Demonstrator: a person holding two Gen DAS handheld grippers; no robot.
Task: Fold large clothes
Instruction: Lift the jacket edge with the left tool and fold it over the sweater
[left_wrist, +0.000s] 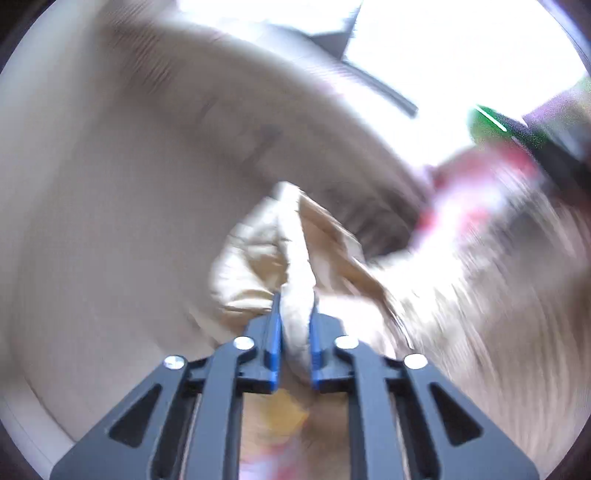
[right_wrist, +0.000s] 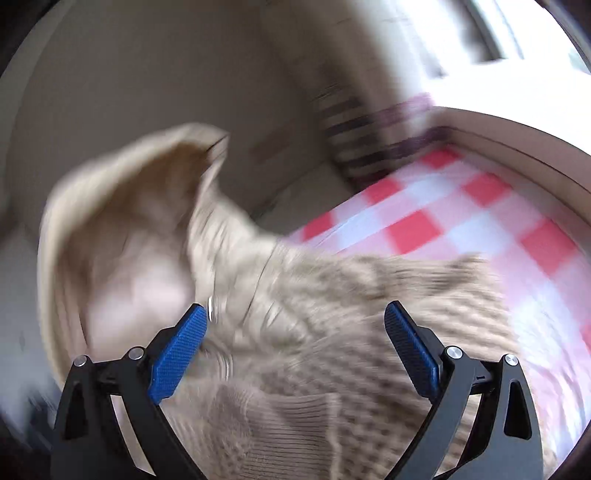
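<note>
Left tongs (left_wrist: 295, 314) pinching bunched fold of beige knit sweater (left_wrist: 291, 295). Right tongs (right_wrist: 295, 325) spread wide, sweater directly ahead and beneath on red-checked cloth (right_wrist: 436, 221). Heavy blur.

Both views motion-smeared. Left wrist: beige sweater (left_wrist: 461, 314) streaked at right; red-white blur (left_wrist: 476, 192) and dark green-edged object (left_wrist: 517, 136) unidentifiable. Fabric fold hides the gap between left tool (left_wrist: 295, 317) pads. Right wrist: sweater (right_wrist: 295, 314) knit smeared; checked cloth (right_wrist: 461, 214) cut off at right.
</note>
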